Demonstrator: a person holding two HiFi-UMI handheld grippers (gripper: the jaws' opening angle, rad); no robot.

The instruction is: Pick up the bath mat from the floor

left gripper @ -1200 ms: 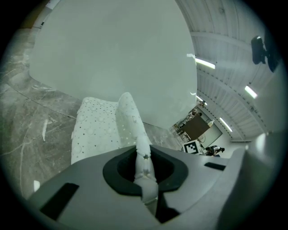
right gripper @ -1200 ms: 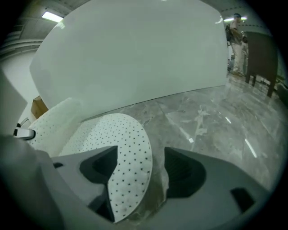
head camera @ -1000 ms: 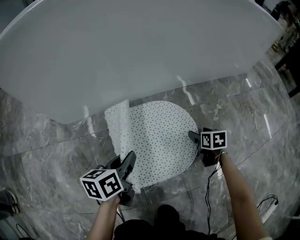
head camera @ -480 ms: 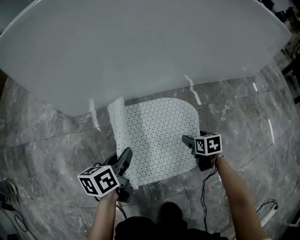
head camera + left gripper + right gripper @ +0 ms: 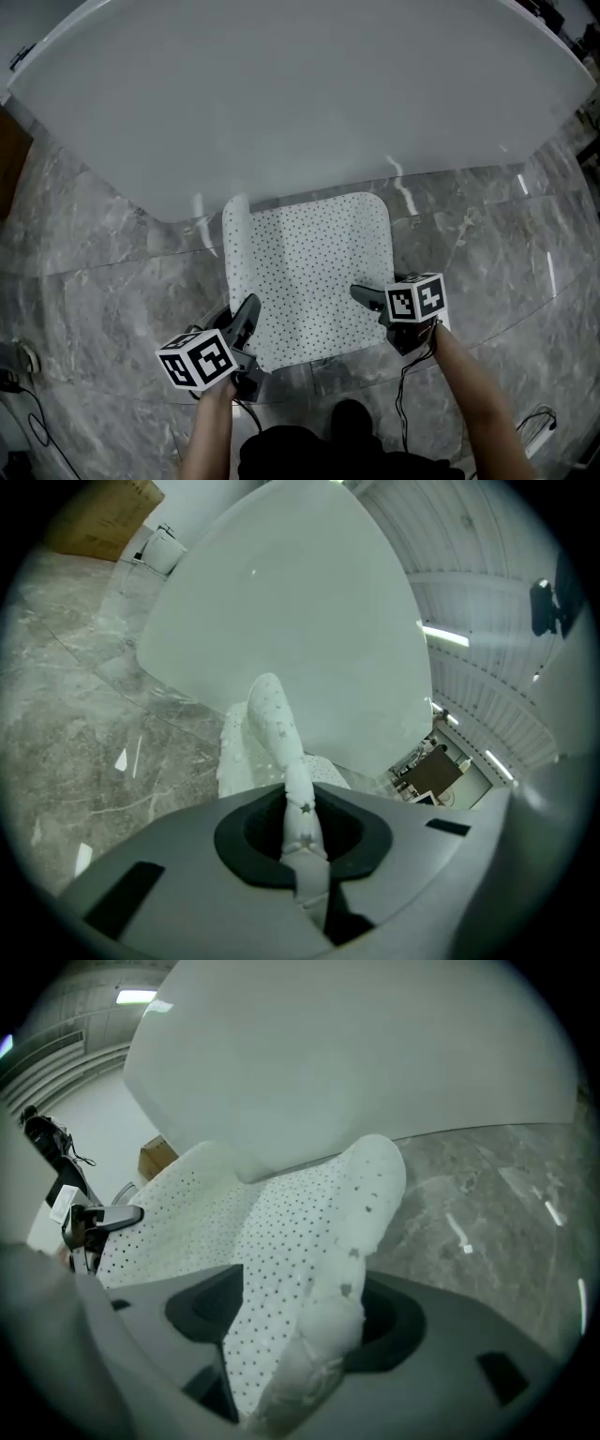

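Observation:
The white bath mat (image 5: 309, 272), dotted with small dark spots, lies on the grey marble floor in front of the tub, both near corners raised. My left gripper (image 5: 249, 314) is shut on the mat's near left corner; in the left gripper view a thin fold of the mat (image 5: 274, 714) runs up out of that gripper (image 5: 302, 810). My right gripper (image 5: 364, 294) is at the near right corner. In the right gripper view a thick fold of the mat (image 5: 291, 1232) sits between the wide jaws of my right gripper (image 5: 309, 1335), which are closing.
A large white bathtub (image 5: 300, 94) fills the far half of the head view, right behind the mat. Cables lie on the floor at the bottom right (image 5: 539, 417) and bottom left (image 5: 28, 403). A cardboard box (image 5: 98, 517) stands far off.
My right gripper has moved left and nearer along the mat's right edge to its near corner. The mat's right side has drawn in. The left gripper keeps its hold.

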